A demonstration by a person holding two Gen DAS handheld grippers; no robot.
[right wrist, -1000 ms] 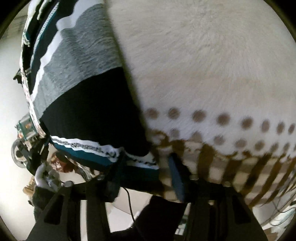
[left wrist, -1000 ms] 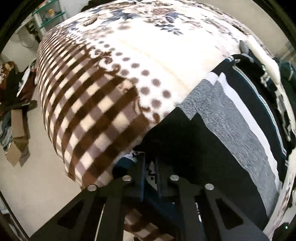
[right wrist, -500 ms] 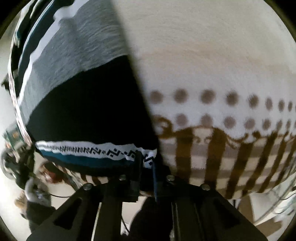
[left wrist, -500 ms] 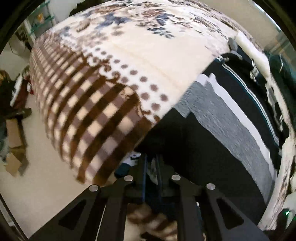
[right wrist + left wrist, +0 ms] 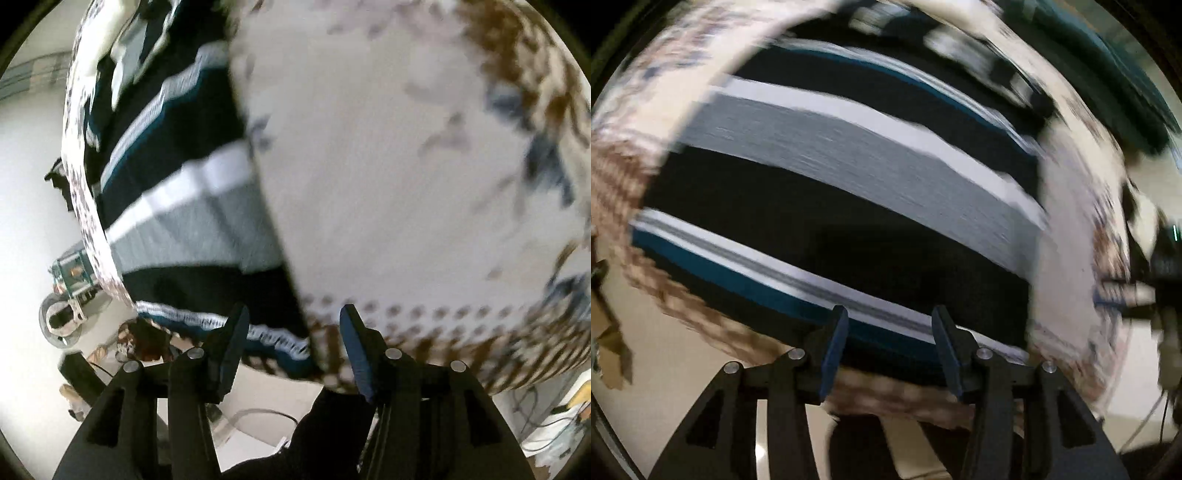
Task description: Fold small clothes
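A striped knit garment (image 5: 849, 177) in black, grey, white and teal lies spread flat on a patterned blanket (image 5: 1071, 229). In the left wrist view my left gripper (image 5: 890, 332) hangs above its teal-and-white hem, jaws opening, nothing between the pads. In the right wrist view the same garment (image 5: 177, 221) lies at the left, its hem corner below my right gripper (image 5: 291, 332). That gripper's jaws are opening too and the pads touch no cloth. Both views are blurred by motion.
The cream blanket with brown dots and checks (image 5: 406, 184) covers a bed. Pale floor (image 5: 683, 362) lies past its edge. More dark clothes (image 5: 1137, 96) lie at the far side. Cables and clutter (image 5: 70, 295) sit on the floor at the left.
Both grippers were shut on the garment's hem; now both have let go and lifted away. The left view has swung across so the garment fills it, lying flat.
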